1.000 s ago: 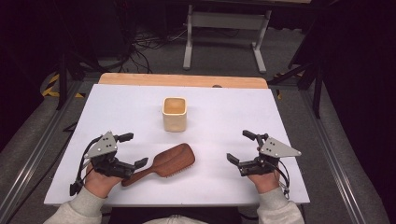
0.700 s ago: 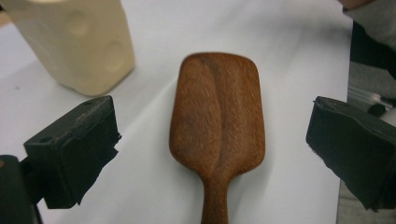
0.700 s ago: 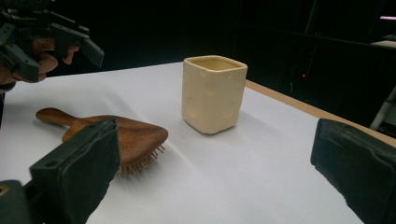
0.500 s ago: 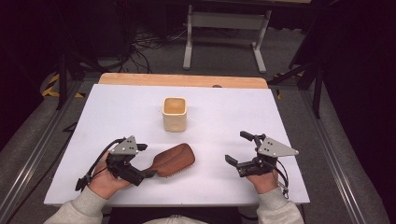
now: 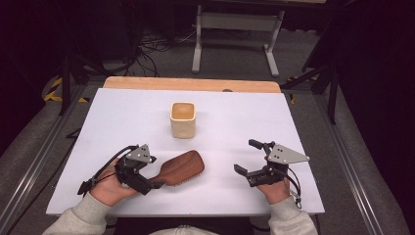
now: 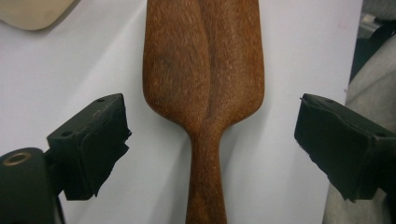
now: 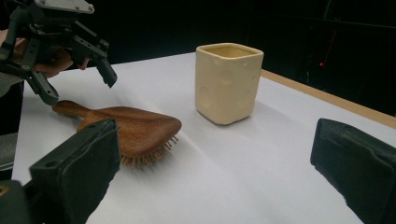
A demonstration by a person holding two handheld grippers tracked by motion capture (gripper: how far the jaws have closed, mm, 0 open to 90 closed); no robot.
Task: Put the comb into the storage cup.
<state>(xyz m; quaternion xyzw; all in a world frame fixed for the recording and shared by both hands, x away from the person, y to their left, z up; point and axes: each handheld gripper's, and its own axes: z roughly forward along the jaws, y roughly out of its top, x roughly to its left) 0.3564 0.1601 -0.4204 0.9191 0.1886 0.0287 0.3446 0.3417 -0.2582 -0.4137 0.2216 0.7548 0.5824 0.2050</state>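
Observation:
A brown wooden hairbrush (image 5: 180, 168) lies bristles down on the white table (image 5: 98, 132), its handle pointing at my left hand. My left gripper (image 5: 150, 175) is open, one jaw on each side of the handle without touching it. In the left gripper view the handle (image 6: 205, 182) runs up the middle between the two pads (image 6: 91, 144), and the brush head (image 6: 203, 60) lies beyond. My right gripper (image 5: 247, 156) is open and empty at the right, apart from everything. A cream square cup (image 5: 183, 119) stands upright behind the brush. In the right gripper view I see the cup (image 7: 228, 84), the brush (image 7: 135, 128) and the left gripper (image 7: 79, 88).
A wooden strip (image 5: 191, 84) borders the table's far edge. Behind it on the dark floor stand a grey metal frame (image 5: 235, 22) and cables. Bare white surface lies between the brush and my right gripper.
My left gripper has moved right and forward to the brush, and its open jaws now straddle the handle. The right gripper has barely shifted. Brush and cup stayed put.

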